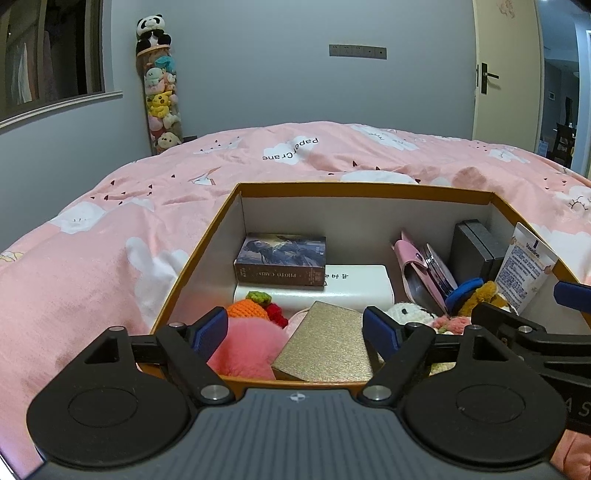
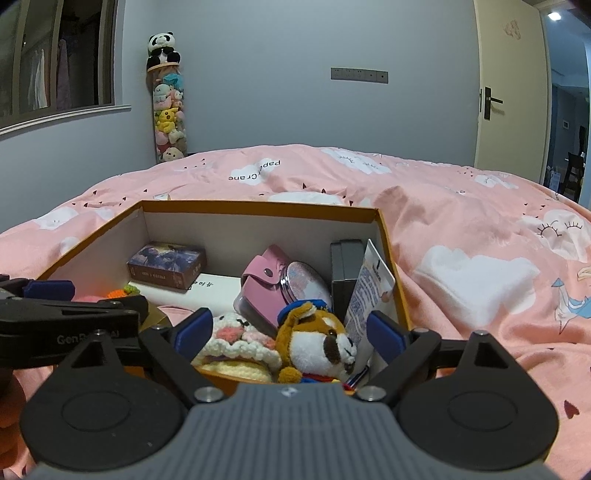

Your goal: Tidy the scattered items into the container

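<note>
Pink bedspread (image 2: 461,236) bare of strays; box (image 1: 362,190) full, left gripper (image 1: 295,330) and right gripper (image 2: 290,332) both released, empty above it: tidying looks finished, next only withdraw.

One box (image 1: 369,192), two grippers, roughly ten items.

Place: I'm in a home bedroom.
Bed: a pink quilt (image 1: 280,158) printed with clouds and paper cranes spreads ahead of me.
Corner: a tall clear tube of plush toys (image 1: 162,107) with a panda (image 1: 153,33) on top.
Walls: grey, with a window (image 1: 48,55) to my left and a cream door (image 1: 502,70) to my right.
</note>
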### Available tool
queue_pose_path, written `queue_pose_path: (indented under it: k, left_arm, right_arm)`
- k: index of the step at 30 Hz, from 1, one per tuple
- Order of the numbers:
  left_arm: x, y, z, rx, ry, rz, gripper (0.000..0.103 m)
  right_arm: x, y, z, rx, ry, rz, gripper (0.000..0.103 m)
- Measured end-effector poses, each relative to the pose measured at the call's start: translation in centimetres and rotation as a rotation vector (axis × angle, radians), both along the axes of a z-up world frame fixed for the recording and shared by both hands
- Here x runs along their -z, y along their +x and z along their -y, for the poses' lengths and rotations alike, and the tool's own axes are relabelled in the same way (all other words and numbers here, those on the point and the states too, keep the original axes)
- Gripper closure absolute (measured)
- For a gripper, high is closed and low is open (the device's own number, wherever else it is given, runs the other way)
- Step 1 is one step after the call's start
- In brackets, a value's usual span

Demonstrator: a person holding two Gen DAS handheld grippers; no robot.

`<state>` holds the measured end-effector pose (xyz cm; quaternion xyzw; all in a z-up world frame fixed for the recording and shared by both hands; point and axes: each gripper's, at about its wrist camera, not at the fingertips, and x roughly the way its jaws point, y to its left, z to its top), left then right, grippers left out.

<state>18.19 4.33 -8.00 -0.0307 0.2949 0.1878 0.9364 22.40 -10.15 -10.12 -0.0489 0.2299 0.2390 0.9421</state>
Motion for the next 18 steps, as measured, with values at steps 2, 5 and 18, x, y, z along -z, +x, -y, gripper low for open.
queue_pose_path:
  k: [2, 5, 18]
  left_arm:
    - [0.08, 0.05, -0.03, -0.001, 0.001, 0.0, 0.008]
    - [0.2, 0.12, -0.08, -0.003, 0.004, 0.001, 0.008]
    - [0.41, 0.21, -0.1, -0.001, 0.003, -0.004, 0.008]
  right_arm:
    - [0.07, -0.02, 0.0, -0.001, 0.001, 0.003, 0.011]
    - [0.15, 0.0, -0.02, -0.003, 0.002, 0.004, 0.011]
    - [0.14, -0.01, -0.01, -0.002, 0.002, 0.004, 0.01]
